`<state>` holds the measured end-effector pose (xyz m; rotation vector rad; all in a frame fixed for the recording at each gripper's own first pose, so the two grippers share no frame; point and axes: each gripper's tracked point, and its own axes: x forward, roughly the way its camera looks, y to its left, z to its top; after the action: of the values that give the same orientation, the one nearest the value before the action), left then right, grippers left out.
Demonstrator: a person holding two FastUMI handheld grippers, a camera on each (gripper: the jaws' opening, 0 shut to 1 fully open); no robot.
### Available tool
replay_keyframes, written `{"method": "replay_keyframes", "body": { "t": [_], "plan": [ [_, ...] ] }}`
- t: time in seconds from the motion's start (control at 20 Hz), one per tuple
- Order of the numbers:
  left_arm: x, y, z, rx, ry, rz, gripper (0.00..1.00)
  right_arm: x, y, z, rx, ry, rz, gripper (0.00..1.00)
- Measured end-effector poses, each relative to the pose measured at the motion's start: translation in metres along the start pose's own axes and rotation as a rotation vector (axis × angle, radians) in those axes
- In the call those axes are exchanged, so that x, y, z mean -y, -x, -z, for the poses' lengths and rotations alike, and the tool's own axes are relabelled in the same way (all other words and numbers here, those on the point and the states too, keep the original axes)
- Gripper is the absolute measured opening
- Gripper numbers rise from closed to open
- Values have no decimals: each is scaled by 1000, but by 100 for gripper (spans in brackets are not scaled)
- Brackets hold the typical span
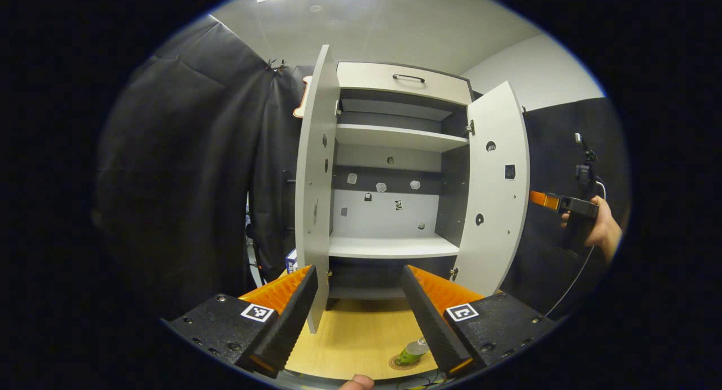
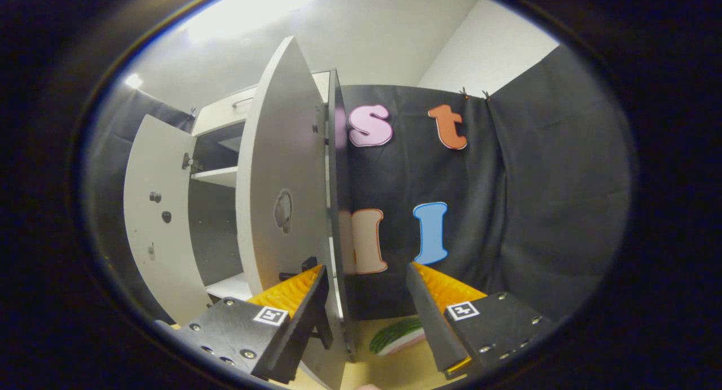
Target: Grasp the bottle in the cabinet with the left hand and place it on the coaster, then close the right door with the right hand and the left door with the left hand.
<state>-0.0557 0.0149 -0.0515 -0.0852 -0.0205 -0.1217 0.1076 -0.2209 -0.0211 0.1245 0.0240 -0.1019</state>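
Note:
In the left gripper view a green bottle (image 1: pixel 412 351) stands on a round coaster (image 1: pixel 401 363) on the wooden table, just inside my left gripper's right finger. My left gripper (image 1: pixel 358 274) is open and holds nothing, facing the cabinet (image 1: pixel 395 147), whose shelves are bare. The left door (image 1: pixel 313 181) stands edge-on and the right door (image 1: pixel 496 187) is swung wide. A hand holds my right gripper (image 1: pixel 564 202) behind that right door. In the right gripper view my right gripper (image 2: pixel 366 268) is open at the outer face of the right door (image 2: pixel 282 170); the left door (image 2: pixel 158 226) shows beyond.
The cabinet stands on a light wooden table (image 1: pixel 361 328) inside black cloth walls. A green striped object (image 2: pixel 397 334) lies on the table beside the cabinet's side panel (image 2: pixel 337 209). A drawer with a dark handle (image 1: pixel 408 77) tops the cabinet.

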Motion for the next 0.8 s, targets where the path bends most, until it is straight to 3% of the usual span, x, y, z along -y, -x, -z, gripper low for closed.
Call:
{"method": "replay_keyframes", "body": {
  "t": [0.35, 0.6, 0.8],
  "plan": [
    [10, -26, -30, 68, -40, 64, 95, -24, 4, -1, 0, 14, 6, 87],
    [8, -44, -30, 41, -55, 109, 95, -60, 3, 3, -18, 15, -40, 87],
    [3, -52, -32, 44, -51, 124, 95, -75, 3, 6, -20, -14, 0, 87]
  ]
}}
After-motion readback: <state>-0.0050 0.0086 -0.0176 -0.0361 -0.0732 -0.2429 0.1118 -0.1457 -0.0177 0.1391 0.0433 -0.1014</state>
